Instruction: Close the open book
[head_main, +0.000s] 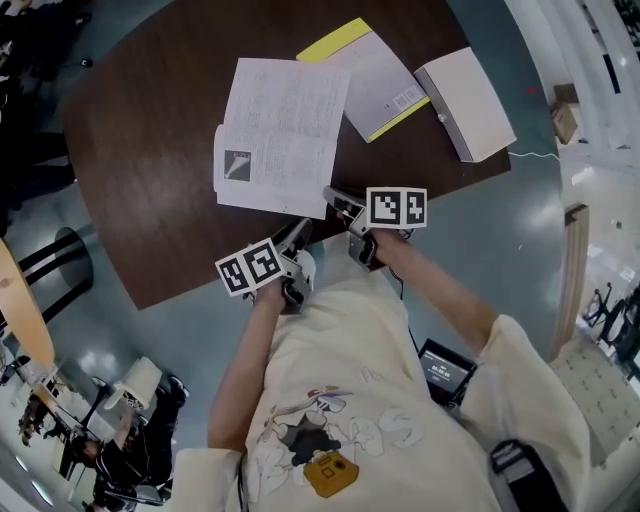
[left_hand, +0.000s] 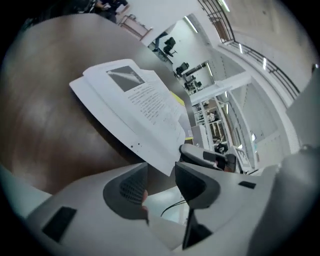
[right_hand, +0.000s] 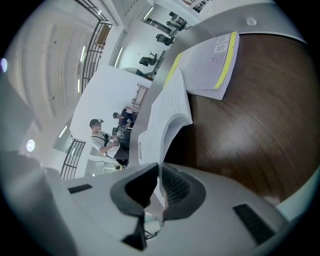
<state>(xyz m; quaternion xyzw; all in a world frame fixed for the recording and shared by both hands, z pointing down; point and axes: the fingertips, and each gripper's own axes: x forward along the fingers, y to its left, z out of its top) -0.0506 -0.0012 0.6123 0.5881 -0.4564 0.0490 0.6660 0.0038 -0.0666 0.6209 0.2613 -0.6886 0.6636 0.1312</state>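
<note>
Dark wood counter (head_main: 140, 140) carries the open book (head_main: 280, 140), lying flat directly ahead of both grippers. Right hand-held gripper (right_hand: 159, 175) sits at the book's near right corner, jaws pressed together on a thin page edge, pinching it; that page bows up off the stack. Left hand-held gripper (left_hand: 161, 174) is just beside it at the near edge, jaws spread, gripping nothing, book corner just ahead of its tips. Yellow-edged book (head_main: 375, 80) and pale closed book (head_main: 465, 100) lie beyond the right one, well apart from it.
</note>
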